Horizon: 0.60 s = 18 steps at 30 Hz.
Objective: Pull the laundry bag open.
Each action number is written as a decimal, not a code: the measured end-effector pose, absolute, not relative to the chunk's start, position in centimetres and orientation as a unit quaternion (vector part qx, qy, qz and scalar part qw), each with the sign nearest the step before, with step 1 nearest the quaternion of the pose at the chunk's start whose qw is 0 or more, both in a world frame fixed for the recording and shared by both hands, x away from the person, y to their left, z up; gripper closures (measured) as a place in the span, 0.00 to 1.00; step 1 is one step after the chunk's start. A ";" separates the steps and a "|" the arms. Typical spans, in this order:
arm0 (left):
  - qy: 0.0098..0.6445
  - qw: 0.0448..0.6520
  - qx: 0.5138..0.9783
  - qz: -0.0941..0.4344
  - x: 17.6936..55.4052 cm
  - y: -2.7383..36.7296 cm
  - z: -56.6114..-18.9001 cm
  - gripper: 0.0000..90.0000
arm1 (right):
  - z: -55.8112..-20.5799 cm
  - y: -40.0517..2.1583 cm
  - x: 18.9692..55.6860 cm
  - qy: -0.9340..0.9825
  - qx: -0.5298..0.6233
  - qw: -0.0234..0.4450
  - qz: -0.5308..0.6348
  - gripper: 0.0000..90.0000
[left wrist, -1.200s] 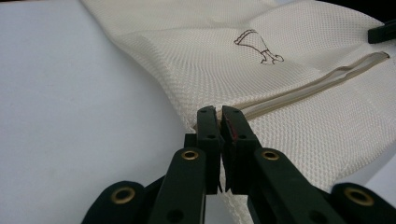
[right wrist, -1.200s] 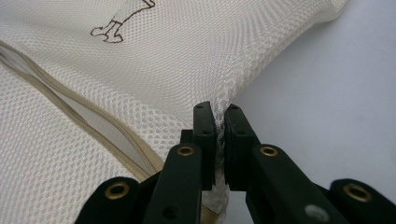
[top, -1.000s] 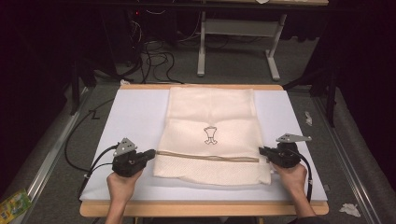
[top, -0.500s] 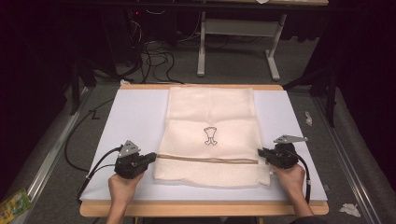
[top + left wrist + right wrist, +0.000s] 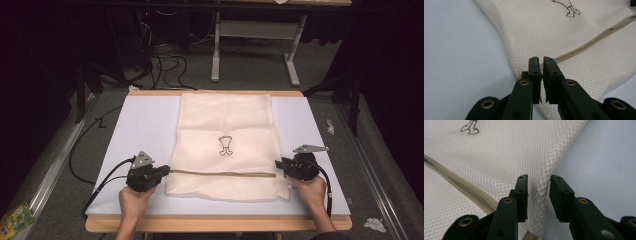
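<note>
A cream mesh bag [image 5: 225, 120] with a small dark logo [image 5: 226, 145] lies flat on the white board [image 5: 145, 125]. A tan band [image 5: 220, 173] crosses its near part. My left gripper [image 5: 165, 172] rests at the band's left end. In the left gripper view its jaws [image 5: 541, 62] have just been opening and stand a narrow slit apart over the bag's edge [image 5: 574, 32]. My right gripper [image 5: 277, 166] sits at the band's right end. Its jaws [image 5: 539, 181] have just been opening, with a raised fold of mesh [image 5: 540, 187] loose between them.
The board lies on a wooden table [image 5: 215, 224]. Bare white board flanks the bag on both sides. Beyond the table are floor cables [image 5: 165, 60] and a metal stand [image 5: 255, 40]. Paper scraps [image 5: 374, 224] and a green packet [image 5: 15, 220] lie on the floor.
The left gripper has slid slightly toward the table's near edge. The right hand has kept its place. The bag lies as before.
</note>
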<state>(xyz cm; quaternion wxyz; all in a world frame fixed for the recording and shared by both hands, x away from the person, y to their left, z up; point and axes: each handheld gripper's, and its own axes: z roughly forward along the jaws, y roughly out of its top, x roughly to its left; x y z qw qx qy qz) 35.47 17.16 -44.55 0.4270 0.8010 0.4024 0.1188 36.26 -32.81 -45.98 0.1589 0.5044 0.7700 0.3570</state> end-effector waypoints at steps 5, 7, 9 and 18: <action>0.400 0.441 0.794 0.122 35.5 17.3 -44.3 0.82 | -45.4 -33.1 35.9 0.763 0.505 0.169 0.367 0.68; 0.402 0.443 0.792 0.125 35.5 17.3 -44.2 0.74 | -44.8 -33.5 35.5 0.755 0.506 0.175 0.379 0.66; 0.402 0.448 0.788 0.127 35.5 17.4 -44.1 0.72 | -44.6 -33.6 35.4 0.754 0.505 0.177 0.382 0.65; 0.410 0.458 0.775 0.145 35.7 18.0 -43.6 0.56 | -43.4 -35.5 34.4 0.723 0.515 0.204 0.413 0.60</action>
